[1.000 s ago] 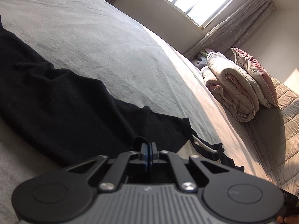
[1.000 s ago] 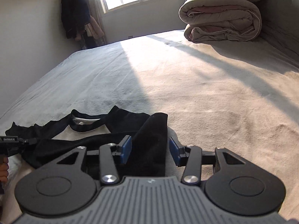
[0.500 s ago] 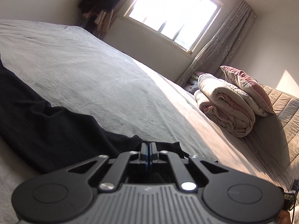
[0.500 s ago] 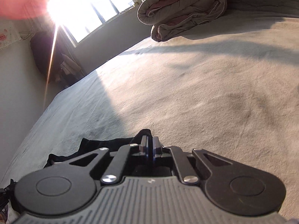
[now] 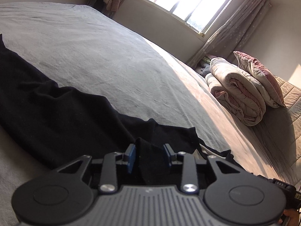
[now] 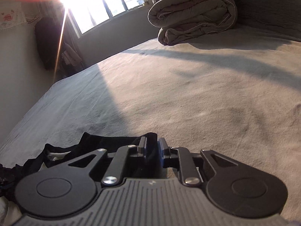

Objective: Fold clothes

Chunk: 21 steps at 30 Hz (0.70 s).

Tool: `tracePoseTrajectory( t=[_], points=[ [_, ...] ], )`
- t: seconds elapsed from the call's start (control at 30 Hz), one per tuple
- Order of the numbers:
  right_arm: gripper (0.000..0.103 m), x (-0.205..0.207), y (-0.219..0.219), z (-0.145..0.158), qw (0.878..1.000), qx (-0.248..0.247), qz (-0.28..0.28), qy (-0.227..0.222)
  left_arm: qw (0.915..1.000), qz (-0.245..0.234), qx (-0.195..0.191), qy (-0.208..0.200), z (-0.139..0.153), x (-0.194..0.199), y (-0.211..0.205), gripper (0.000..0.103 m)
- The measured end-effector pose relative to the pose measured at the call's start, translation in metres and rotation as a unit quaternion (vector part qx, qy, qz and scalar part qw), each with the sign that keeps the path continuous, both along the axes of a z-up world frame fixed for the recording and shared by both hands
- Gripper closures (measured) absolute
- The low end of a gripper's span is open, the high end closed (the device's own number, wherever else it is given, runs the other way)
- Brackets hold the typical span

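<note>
Black garment: lying spread on the grey bed, running from the left edge toward the near right in the left wrist view; a pale inner lining showing at the neckline in the right wrist view.
Left gripper: jaws standing apart with a raised fold of the garment sitting between the blue pads; whether the pads are pressing the cloth cannot be told.
Right gripper: jaws drawn nearly together, pinching a thin edge of the garment between them.
Bed: sunlight falling across its far half, the near part lying in shade.
Rolled duvet: resting at the head of the bed, well apart from the garment; a pillow leaning on top of it.
Window: glaring brightly; curtain hanging beside it.
Dark clothes: hanging by the wall left of the window.
</note>
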State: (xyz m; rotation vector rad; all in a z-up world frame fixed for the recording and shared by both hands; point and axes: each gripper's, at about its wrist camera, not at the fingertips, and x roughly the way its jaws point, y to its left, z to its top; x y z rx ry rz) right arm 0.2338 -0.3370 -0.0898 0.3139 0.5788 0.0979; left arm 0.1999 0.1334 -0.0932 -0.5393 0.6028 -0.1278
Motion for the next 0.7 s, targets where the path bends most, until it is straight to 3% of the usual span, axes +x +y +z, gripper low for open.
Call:
tracePoseTrajectory(
  t=[0.07, 0.13, 0.23, 0.3, 0.4, 0.57, 0.7],
  points=[
    [0.061, -0.007, 0.011, 0.003, 0.999, -0.027, 0.026, 0.002, 0.9999, -0.007, 0.003, 0.007, -0.001, 0.002, 0.000, 0.064],
    [0.061, -0.014, 0.021, 0.006, 0.997, -0.053, 0.052, 0.003, 0.9997, -0.004, 0.017, 0.018, -0.006, 0.005, -0.002, 0.067],
    [0.061, -0.025, 0.037, 0.010, 0.991, -0.093, 0.091, 0.006, 0.9974, 0.012, 0.067, 0.025, -0.008, 0.005, -0.009, 0.081],
    [0.061, -0.033, 0.048, 0.013, 0.986, -0.119, 0.117, 0.007, 0.9957, 0.021, 0.087, 0.025, -0.003, 0.001, -0.010, 0.081],
    [0.061, -0.036, 0.058, 0.006, 0.981, -0.153, 0.120, 0.022, 0.9943, 0.049, 0.093, 0.021, 0.010, -0.010, -0.001, 0.066],
    [0.061, -0.046, 0.054, 0.019, 0.989, -0.112, 0.100, 0.010, 0.9900, 0.102, 0.096, 0.015, 0.025, -0.022, 0.020, 0.051],
    [0.061, -0.053, 0.059, 0.024, 0.991, -0.100, 0.094, 0.006, 0.9743, 0.192, 0.109, 0.043, 0.026, -0.028, 0.048, 0.044]
  ],
)
